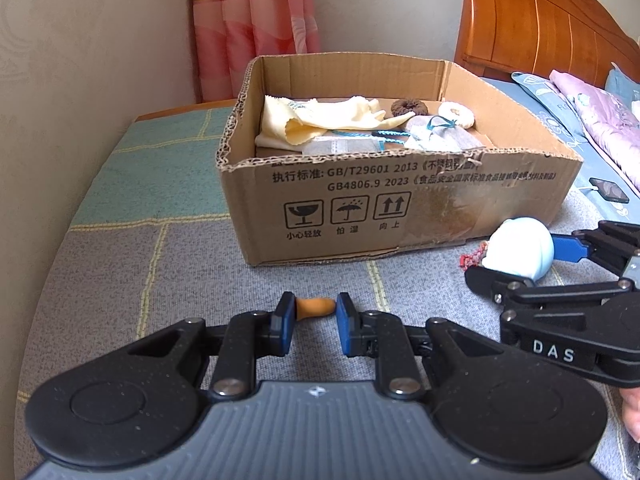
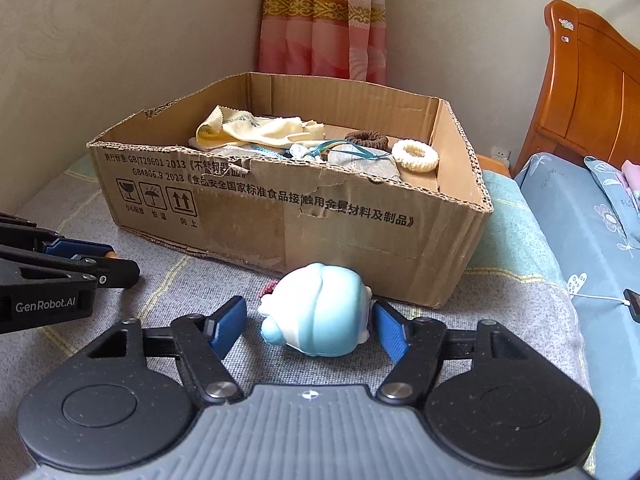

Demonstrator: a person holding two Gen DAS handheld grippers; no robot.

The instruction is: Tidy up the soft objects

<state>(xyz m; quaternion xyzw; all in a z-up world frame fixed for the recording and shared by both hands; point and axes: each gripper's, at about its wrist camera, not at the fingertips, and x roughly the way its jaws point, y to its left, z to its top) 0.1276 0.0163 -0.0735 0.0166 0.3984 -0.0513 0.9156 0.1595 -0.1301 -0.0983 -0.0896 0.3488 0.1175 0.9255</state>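
Cardboard is the material of the open box point(image 1: 400, 204) that stands on the grey and teal checked cover point(image 1: 160, 264) of the bed, at the far side of both grippers. Inside it we see a pale yellow cloth point(image 1: 316, 120), a brown hair ring point(image 1: 408, 107), a cream hair ring point(image 2: 415, 155) and small grey pouches with teal cords point(image 1: 432, 134), all lying loosely together.

Our left gripper point(image 1: 316, 312) is pressed almost together and pinches a small orange soft piece point(image 1: 316, 306) between its 2 blue pads, just above the cover and on the near side of the box. We cannot tell what this piece is.

Our right gripper point(image 2: 310, 322) stands to the right of it, also near the box. A soft toy in pale blue and white point(image 2: 320, 312) lies on the cover between its 2 blue fingers point(image 2: 228, 324). In the right wrist view a gap shows between each pad and the toy, so the pads are about half spread and do not press on it. A bit of red knitted cord point(image 2: 269, 287) shows at the far left edge of the toy.

Further right we see a blue sheet with flower prints point(image 2: 592, 248) and a wooden headboard point(image 1: 540, 24). A pink curtain point(image 2: 324, 20) hangs behind the box.
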